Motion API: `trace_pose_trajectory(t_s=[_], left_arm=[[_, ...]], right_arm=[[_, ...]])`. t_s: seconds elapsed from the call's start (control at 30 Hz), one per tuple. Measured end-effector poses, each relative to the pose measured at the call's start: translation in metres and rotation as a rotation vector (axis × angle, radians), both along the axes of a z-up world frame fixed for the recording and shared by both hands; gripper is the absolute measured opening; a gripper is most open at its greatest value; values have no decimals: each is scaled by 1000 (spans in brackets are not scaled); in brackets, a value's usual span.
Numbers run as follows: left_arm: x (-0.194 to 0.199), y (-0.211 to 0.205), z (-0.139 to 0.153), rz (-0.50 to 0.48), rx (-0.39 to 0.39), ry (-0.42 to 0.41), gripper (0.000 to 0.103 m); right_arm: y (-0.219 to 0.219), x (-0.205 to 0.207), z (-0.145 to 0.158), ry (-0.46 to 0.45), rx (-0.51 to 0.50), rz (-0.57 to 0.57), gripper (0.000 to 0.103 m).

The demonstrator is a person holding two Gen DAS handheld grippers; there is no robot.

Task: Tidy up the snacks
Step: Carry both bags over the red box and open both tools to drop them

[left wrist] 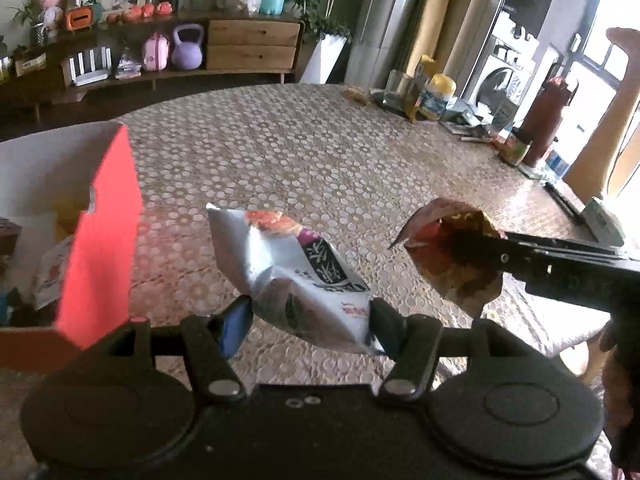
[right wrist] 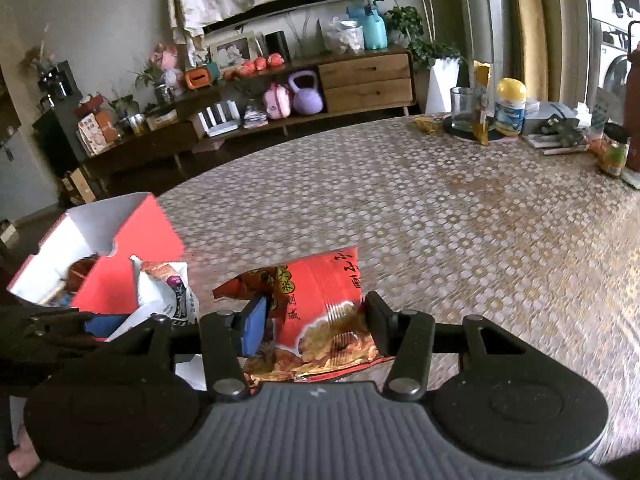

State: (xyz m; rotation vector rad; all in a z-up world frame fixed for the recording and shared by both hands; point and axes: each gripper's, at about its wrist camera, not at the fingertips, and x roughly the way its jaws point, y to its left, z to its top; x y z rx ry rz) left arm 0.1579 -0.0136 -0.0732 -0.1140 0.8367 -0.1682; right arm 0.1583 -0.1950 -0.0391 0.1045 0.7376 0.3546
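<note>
Gripping snack packets aloft, both hand-held grippers angled down beside red box (right wrist: 132,264).

Home living room: wooden sideboard (right wrist: 366,78), framed photo (right wrist: 233,53), houseplant (right wrist: 420,36).

Red box (left wrist: 96,240) cut by left edge; contents mostly hidden; red pack (right wrist: 320,320) btm behind claw.
</note>
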Motion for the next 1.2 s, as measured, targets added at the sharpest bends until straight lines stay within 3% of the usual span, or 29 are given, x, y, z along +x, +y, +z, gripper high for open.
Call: trace_pose_trajectory(t_s=[0.67,1.2], left_arm=[[-65,99,67,88,49,-128,63],[-69,192,82,204,121,-151,63]], right_arm=[[108,-51,61,-111,14,147,51],[212,-41,65,-103,8,250,51]])
